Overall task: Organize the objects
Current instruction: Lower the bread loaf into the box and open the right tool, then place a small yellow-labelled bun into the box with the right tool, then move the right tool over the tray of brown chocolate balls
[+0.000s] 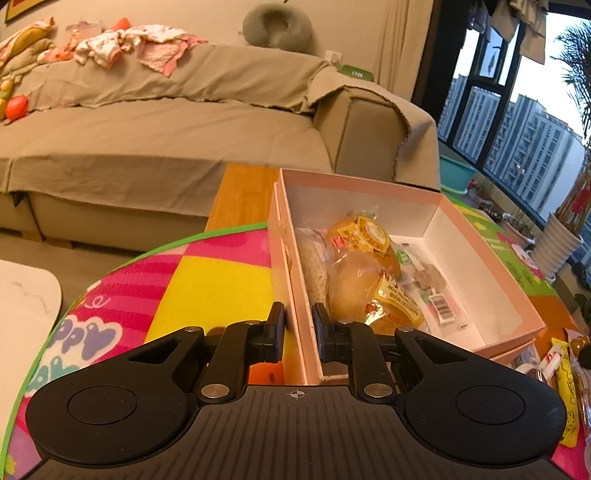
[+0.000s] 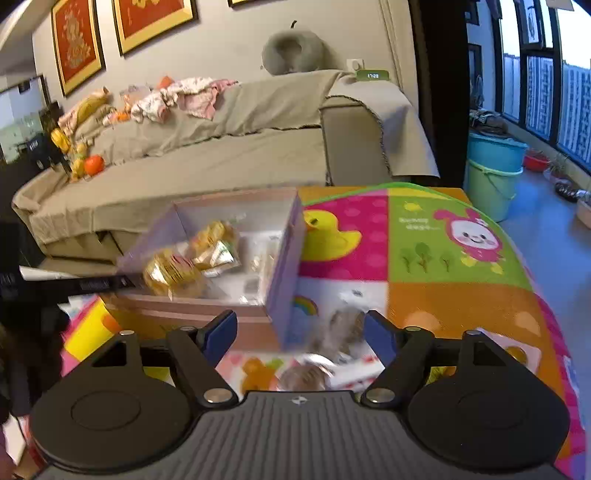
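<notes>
Left tongs (image 1: 298, 321) pinch box (image 1: 491, 258) wall | right tongs (image 2: 301, 332) wide, blurred packets (image 2: 343, 328) perhaps between

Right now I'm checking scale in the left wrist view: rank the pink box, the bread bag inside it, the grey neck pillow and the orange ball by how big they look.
1. pink box
2. bread bag
3. grey neck pillow
4. orange ball

The pillow and ball sit much farther away on the sofa, so their true sizes stay unsure.
</notes>
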`<action>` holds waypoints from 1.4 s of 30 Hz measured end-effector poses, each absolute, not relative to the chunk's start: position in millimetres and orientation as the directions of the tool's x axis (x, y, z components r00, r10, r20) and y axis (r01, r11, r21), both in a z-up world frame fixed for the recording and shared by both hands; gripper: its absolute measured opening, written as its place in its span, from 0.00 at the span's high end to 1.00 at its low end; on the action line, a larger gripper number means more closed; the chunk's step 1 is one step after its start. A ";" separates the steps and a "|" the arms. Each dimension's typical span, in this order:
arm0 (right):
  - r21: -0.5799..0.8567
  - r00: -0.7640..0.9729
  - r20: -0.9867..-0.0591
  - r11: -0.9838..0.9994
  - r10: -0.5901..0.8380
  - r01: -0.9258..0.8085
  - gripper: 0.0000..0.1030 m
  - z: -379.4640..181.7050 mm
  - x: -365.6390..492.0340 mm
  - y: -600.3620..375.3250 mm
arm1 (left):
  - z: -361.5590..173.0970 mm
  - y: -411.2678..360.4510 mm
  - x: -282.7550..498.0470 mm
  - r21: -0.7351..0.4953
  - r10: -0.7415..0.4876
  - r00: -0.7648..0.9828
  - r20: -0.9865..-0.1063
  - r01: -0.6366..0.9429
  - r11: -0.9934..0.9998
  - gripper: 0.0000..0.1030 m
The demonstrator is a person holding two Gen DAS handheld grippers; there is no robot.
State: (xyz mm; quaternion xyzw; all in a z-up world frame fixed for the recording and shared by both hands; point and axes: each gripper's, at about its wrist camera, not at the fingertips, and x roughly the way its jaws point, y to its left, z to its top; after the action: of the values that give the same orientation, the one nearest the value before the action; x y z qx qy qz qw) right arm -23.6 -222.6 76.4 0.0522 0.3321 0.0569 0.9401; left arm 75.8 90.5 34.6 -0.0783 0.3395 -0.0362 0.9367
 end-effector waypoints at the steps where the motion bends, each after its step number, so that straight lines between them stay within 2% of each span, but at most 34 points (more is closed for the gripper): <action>1: 0.115 0.771 -0.623 0.991 0.129 -0.073 0.26 73.4 -26.8 -221.8 | 34.7 90.5 75.7 -0.169 -0.121 0.767 -0.631 0.016 0.985 0.82; 5: 0.083 0.758 -0.632 0.986 0.162 -0.142 0.25 73.8 -30.7 -212.2 | 34.5 90.2 76.2 -0.167 -0.119 0.767 -0.630 0.016 0.986 0.82; 12: 0.246 0.710 -0.595 0.927 0.376 -0.284 0.23 99.4 28.1 -175.1 | 34.0 90.5 76.8 -0.168 -0.126 0.769 -0.627 0.024 0.986 0.82; 18: 0.355 0.624 -0.615 0.876 0.481 -0.326 0.23 100.5 116.5 -119.4 | 33.7 91.3 76.3 -0.167 -0.127 0.769 -0.626 0.027 0.986 0.82; 20: 0.339 0.604 -0.642 0.881 0.472 -0.329 0.24 95.5 141.8 -98.6 | 33.4 91.5 76.3 -0.166 -0.129 0.768 -0.627 0.030 0.986 0.82; 24: 0.200 0.580 -0.721 0.915 0.380 -0.351 0.28 80.9 160.6 -68.2 | 33.0 92.0 76.9 -0.165 -0.131 0.768 -0.627 0.034 0.986 0.81; 33: 0.015 0.574 -0.796 0.956 0.190 -0.294 0.28 54.5 136.4 -108.9 | 31.9 91.4 76.4 -0.175 -0.137 0.771 -0.622 0.034 0.984 0.81; 36: 0.092 0.590 -0.768 0.955 0.247 -0.281 0.28 68.1 118.1 -133.3 | 31.7 91.3 76.4 -0.175 -0.138 0.770 -0.623 0.035 0.984 0.81; 39: 0.156 0.656 -0.694 0.952 0.296 -0.264 0.28 94.6 88.7 -160.9 | 31.4 91.4 76.6 -0.176 -0.136 0.771 -0.622 0.031 0.984 0.81; 42: 0.127 0.744 -0.619 0.967 0.251 -0.221 0.28 118.5 50.6 -190.0 | 30.8 92.1 77.0 -0.182 -0.136 0.772 -0.621 0.026 0.983 0.81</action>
State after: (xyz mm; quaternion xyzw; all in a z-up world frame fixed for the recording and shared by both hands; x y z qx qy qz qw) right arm 50.6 -190.0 118.5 0.0228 0.3347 0.1264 0.9335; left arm 77.0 92.1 30.8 -0.0817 0.3352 -0.0432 0.9376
